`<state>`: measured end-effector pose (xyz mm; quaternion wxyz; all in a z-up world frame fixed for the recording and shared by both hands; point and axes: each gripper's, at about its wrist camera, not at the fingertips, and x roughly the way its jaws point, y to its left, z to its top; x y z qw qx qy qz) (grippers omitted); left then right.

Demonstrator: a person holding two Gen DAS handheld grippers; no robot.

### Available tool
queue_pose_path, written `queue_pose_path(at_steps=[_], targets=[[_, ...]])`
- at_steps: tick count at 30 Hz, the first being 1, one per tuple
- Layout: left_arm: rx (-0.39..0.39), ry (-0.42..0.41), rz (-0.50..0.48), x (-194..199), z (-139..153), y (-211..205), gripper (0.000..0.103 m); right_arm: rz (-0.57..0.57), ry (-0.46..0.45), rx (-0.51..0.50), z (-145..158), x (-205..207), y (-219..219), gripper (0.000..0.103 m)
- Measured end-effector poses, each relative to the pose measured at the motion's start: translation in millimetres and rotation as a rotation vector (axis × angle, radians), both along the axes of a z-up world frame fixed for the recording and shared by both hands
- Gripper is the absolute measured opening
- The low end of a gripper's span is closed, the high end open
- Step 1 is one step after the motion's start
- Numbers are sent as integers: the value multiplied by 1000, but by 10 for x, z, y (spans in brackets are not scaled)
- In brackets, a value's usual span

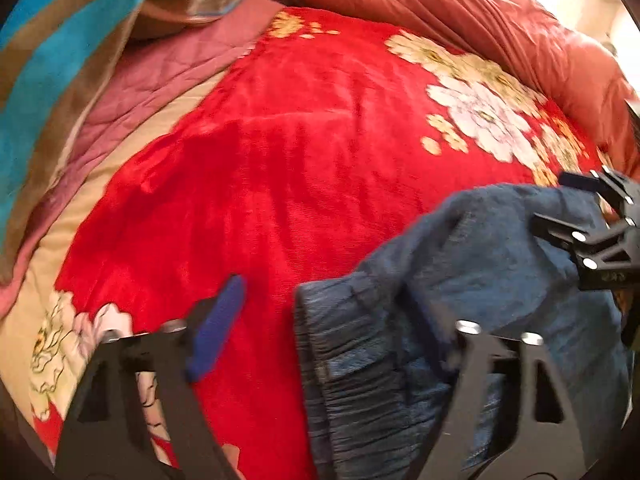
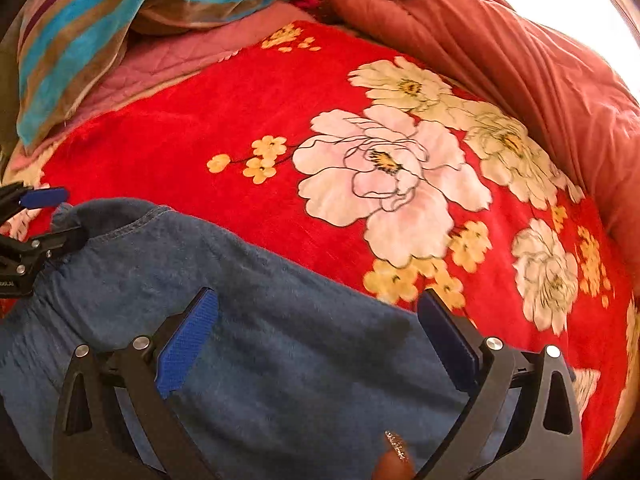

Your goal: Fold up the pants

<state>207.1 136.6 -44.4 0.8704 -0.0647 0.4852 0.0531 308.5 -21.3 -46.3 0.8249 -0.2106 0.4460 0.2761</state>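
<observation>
Blue denim pants lie on a red flowered blanket. In the left wrist view the pants show their gathered waistband at lower right. My left gripper is open, its left blue pad over the blanket and its right finger hidden in the denim. It also shows in the right wrist view at the pants' left edge. My right gripper is open above the denim, not holding it. It shows in the left wrist view at the pants' far edge.
A rust-red quilt is bunched along the back and right. A blue and brown striped blanket and a pink quilted cover lie at the back left. A fingertip with a painted nail shows at the bottom.
</observation>
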Motion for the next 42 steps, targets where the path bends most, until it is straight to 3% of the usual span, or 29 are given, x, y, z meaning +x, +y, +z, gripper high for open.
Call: queue_pose_path(at_steps=[1, 2, 3, 6, 12, 17, 18, 19, 22, 24, 33, 42], targets=[[13, -12, -25, 0, 10, -45, 40, 11, 4, -7, -17, 8, 33, 99], [27, -23, -51, -8, 27, -94, 34, 17, 9, -12, -29, 19, 54, 99], [83, -39, -57, -29, 57, -155, 32, 25, 14, -13, -37, 32, 78, 99], [136, -104, -66, -143, 173, -229, 29, 72, 0, -27, -29, 19, 157, 99], [130, -228, -73, -416, 458, -336, 28, 182, -64, -83, -16, -79, 277, 99], [123, -262, -82, -565, 516, -398, 28, 206, -76, -68, -16, -161, 269, 96], [114, -264, -80, -591, 510, -399, 28, 214, -67, -53, -16, -176, 268, 85], [108, -261, -80, -603, 503, -396, 28, 229, -43, -20, -9, -211, 260, 67], [115, -257, -74, -653, 473, -397, 28, 235, -39, 22, 30, -345, 254, 39], [121, -263, -69, -679, 479, -394, 28, 224, -52, 45, 75, -442, 223, 28], [95, -296, -53, -859, 568, -343, 28, 130, -70, 258, 490, -895, -238, 13], [83, -330, -82, -1210, 704, -405, 29, 185, -69, 354, 777, -1838, -567, 11]])
